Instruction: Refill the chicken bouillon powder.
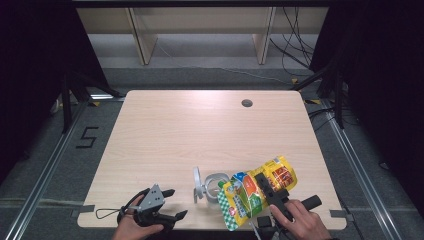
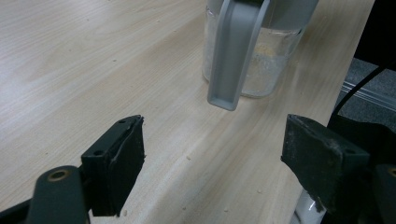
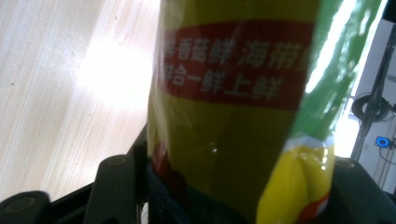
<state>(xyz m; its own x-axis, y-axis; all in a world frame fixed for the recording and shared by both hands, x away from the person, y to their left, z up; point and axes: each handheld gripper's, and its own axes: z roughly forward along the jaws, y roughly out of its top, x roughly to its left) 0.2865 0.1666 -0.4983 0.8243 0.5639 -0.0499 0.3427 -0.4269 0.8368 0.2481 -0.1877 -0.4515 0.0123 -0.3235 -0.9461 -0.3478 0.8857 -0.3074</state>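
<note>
A yellow and green snack bag [image 1: 240, 197] with red print hangs tilted over the table's front right part. My right gripper [image 1: 261, 180] is shut on it. In the right gripper view the bag [image 3: 233, 93] sits between the two black jaws of my right gripper [image 3: 233, 177], which press its sides. Just left of the bag stands a clear jar [image 1: 216, 182] with its grey lid [image 1: 197, 183] swung up. My left gripper [image 1: 176, 203] rests at the front left, open and holding nothing. In the left gripper view my left gripper [image 2: 212, 140] faces the jar [image 2: 261, 65] and its grey handle [image 2: 233, 56].
The light wooden table [image 1: 200, 125] has a round cable hole [image 1: 246, 103] at the back right. The bag's lower corner reaches the front edge. Wooden shelving [image 1: 200, 30] stands behind, and cables [image 1: 295, 50] lie on the floor at the right.
</note>
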